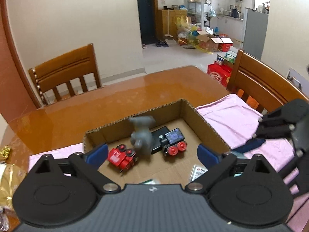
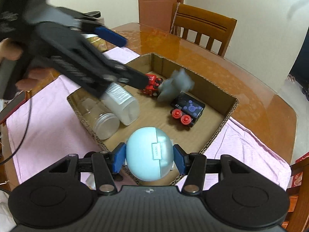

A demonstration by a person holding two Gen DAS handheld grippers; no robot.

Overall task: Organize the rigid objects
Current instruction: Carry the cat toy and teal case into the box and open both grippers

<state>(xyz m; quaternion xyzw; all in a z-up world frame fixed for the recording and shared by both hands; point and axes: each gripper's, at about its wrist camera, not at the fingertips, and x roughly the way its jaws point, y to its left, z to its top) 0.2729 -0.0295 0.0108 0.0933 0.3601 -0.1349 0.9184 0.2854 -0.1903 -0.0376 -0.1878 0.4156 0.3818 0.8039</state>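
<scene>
An open cardboard box (image 1: 204, 123) (image 2: 227, 114) sits on a pink cloth on the table. Inside lie a red toy train (image 1: 121, 155) (image 2: 152, 85), a black toy train with red wheels (image 1: 173, 141) (image 2: 187, 110) and a blurred grey figure (image 1: 142, 135) (image 2: 175, 86), apart from both grippers. My left gripper (image 1: 152, 154) is open over the box; it also shows in the right wrist view (image 2: 133, 60). My right gripper (image 2: 148, 158) is shut on a light blue egg-shaped case (image 2: 148, 153) at the box's near edge; it shows in the left wrist view (image 1: 251, 145).
Two clear plastic bottles (image 2: 108, 112) lie in the box's left part. A white card (image 1: 198, 172) lies on the box floor. Wooden chairs (image 1: 65, 73) (image 2: 204, 27) stand at the table. Gold packets (image 1: 7, 172) lie at the left. A cable (image 2: 25, 131) crosses the cloth.
</scene>
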